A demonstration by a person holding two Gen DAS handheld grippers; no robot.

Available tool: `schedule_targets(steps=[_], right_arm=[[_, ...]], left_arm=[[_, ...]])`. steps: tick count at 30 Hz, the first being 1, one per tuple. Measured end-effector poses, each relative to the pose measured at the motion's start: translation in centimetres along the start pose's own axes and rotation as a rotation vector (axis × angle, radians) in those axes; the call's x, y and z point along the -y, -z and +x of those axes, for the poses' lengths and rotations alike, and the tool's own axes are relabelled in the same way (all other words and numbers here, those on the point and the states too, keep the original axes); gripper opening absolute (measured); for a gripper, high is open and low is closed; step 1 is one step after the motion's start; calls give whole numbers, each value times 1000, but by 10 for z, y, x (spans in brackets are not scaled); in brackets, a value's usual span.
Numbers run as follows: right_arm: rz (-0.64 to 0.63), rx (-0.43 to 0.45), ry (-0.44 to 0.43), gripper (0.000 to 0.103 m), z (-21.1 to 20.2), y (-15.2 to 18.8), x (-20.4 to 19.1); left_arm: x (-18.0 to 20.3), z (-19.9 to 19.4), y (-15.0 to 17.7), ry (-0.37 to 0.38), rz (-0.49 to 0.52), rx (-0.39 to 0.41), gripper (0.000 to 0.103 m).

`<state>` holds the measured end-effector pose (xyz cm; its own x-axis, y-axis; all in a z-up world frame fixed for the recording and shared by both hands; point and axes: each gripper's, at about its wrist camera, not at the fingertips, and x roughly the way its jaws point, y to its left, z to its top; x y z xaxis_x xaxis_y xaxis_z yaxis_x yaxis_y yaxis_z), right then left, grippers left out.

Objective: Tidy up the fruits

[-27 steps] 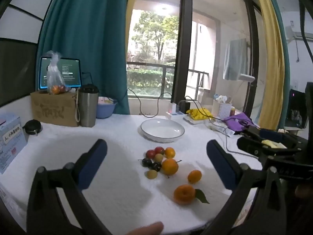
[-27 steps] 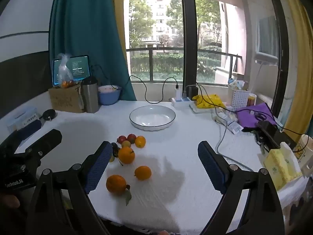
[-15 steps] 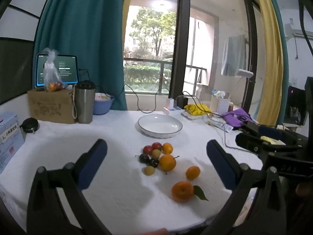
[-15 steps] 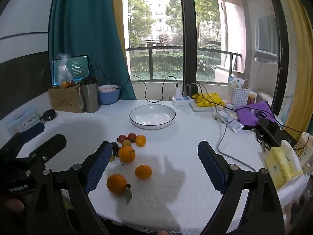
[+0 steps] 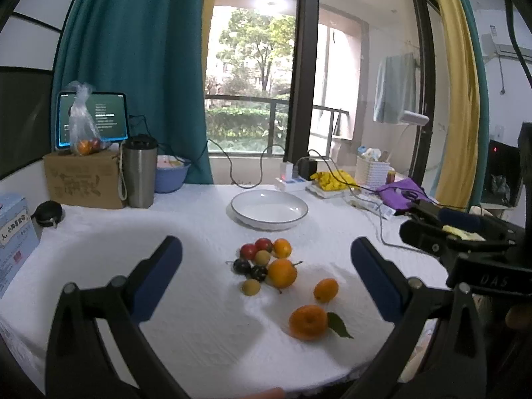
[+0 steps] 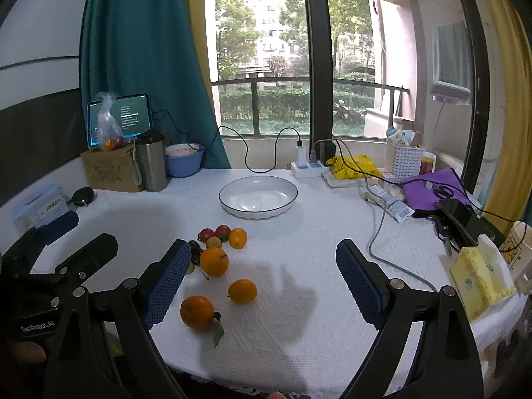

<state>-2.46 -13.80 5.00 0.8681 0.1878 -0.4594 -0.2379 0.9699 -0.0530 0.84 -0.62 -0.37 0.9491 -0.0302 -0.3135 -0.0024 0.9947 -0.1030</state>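
A small heap of fruit lies on the white cloth: red and dark cherry-sized fruits (image 5: 249, 251), a stemmed orange (image 5: 282, 272), a small orange (image 5: 326, 290) and a leafy mandarin (image 5: 307, 322) nearest me. Behind them stands an empty white plate (image 5: 269, 211). My left gripper (image 5: 266, 266) hovers open above the near table edge, nothing between its blue pads. The right wrist view shows the same heap (image 6: 216, 237), the mandarin (image 6: 197, 311), the small orange (image 6: 242, 291) and the plate (image 6: 257, 196). My right gripper (image 6: 262, 277) is open and empty too.
At the back left stand a cardboard box (image 5: 83, 179) with a bag of fruit, a tablet, a steel tumbler (image 5: 139, 173) and a blue bowl. A power strip, cables, a white basket and purple cloth (image 6: 429, 186) crowd the right. A tissue pack (image 6: 478, 279) lies near the right edge.
The left wrist view has tilted up a little, so the fruit and plate sit slightly lower and nearer the centre. The right wrist view is almost unchanged. Both grippers stay open.
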Motion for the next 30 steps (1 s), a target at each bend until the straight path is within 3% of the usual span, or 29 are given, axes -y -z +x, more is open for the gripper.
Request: schedule_targets(steps=[30], right_arm=[[13,-12,1,91,4,0,5]], left_arm=[[0,6,4,25,7,-28,102]])
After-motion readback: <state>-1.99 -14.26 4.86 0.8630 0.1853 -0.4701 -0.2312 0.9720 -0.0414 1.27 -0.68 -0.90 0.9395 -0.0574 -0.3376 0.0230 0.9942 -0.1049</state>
